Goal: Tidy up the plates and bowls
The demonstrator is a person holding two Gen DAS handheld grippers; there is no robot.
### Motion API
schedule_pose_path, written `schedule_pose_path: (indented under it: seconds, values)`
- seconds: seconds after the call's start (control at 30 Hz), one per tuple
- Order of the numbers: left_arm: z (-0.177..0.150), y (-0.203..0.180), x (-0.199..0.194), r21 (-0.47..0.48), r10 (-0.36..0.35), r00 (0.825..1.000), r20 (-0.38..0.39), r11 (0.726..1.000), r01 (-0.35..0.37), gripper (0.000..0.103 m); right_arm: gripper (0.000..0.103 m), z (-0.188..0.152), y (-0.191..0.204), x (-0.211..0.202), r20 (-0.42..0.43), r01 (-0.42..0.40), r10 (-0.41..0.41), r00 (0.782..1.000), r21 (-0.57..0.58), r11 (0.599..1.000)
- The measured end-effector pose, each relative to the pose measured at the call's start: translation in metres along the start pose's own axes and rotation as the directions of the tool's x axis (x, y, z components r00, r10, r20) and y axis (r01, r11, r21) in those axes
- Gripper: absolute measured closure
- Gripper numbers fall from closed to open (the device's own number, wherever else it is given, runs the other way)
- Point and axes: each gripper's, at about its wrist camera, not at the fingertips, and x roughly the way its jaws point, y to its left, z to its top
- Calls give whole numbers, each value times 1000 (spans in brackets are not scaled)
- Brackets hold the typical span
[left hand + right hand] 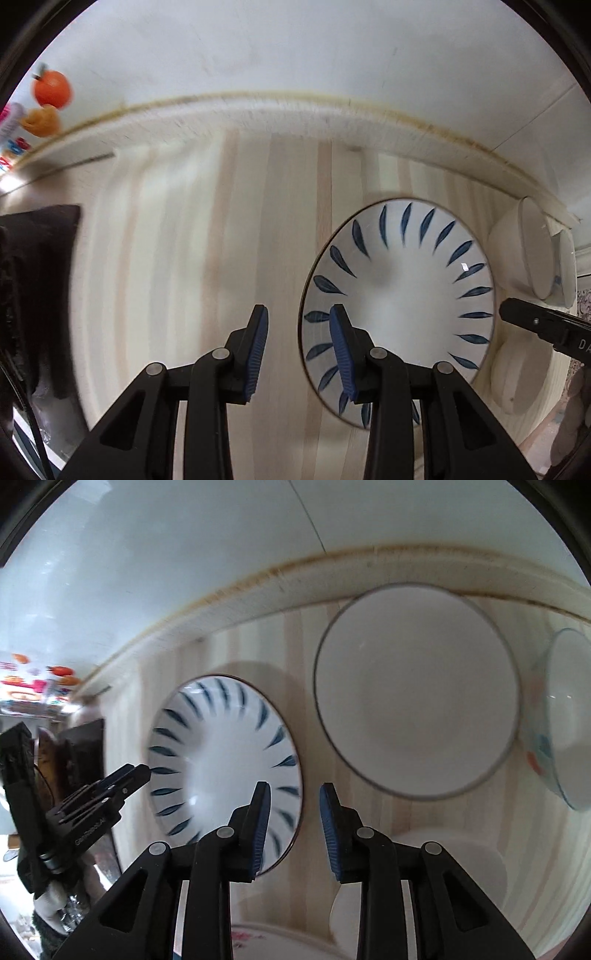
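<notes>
Reading the writing first, only the letters "DA" show in white on the black body of the right gripper (546, 326) where it pokes in from the right of the left wrist view; the print on the left gripper's (129, 775) body in the right wrist view is too blurred to make out. Both tools hang over a pale striped wooden tabletop (177, 229) backed by a white wall (295, 48). The left gripper's (298, 314) jaws are spread, empty, straddling the near-left rim of a blue-leaf plate (399, 291), which lies flat and holds nothing. The right gripper's (294, 789) jaws are spread too, gripping nothing, poised over bare wood just right of that plate (221, 771). Towards the tabletop's back edge sits a white bowl (415, 701), empty, and beside it at the right edge a patterned bowl (561, 720) with orange and blue marks, tilted, also empty. Another white dish (465, 871) lies at the near right, partly hidden by the fingers. An orange fruit decoration (51, 88) shows far left.
</notes>
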Motion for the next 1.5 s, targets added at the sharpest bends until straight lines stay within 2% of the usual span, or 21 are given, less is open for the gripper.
schedule_pose_path:
  seconds: [0.1, 0.17, 0.2, 0.3, 0.43, 0.73, 1.03, 1.2, 1.5]
  values:
    - [2, 2, 16, 0, -11, 999, -32, 1000, 11, 71, 74, 3, -2, 17, -20, 5, -5, 1000, -6, 1000]
    - [1, 3, 18, -8, -52, 999, -13, 999, 52, 79, 89, 3, 0, 25, -22, 10, -10, 1000, -22, 1000]
    - [0, 2, 17, -2, -56, 998, -9, 998, 56, 84, 91, 3, 2, 29, -26, 3, -4, 1000, -29, 1000]
    - [-5, -4, 15, 22, -21, 1000, 3, 1000, 20, 85, 91, 0, 8, 32, -9, 34, -35, 999, -53, 998]
    - [-15, -3, 9, 12, -22, 1000, 10, 1000, 22, 85, 91, -2, 8, 29, -19, 23, -24, 1000, -57, 998]
    - [-45, -3, -49, 10, -33, 997, 67, 999, 33, 85, 91, -25, 10, -14, -21, -8, 6, 1000, -79, 997]
    - [-83, -28, -107, 56, -62, 992, 106, 997, 56, 85, 91, -85, 4, -78, -4, -11, 11, 1000, -117, 993]
    - [-119, -39, -125, 59, -86, 992, 95, 995, 80, 85, 91, -127, 0, -91, -14, -15, 14, 1000, -110, 994]
    - [-173, -55, -104, 81, -89, 996, 18, 993, 87, 85, 91, -202, -31, -74, -77, -21, 16, 997, -75, 997]
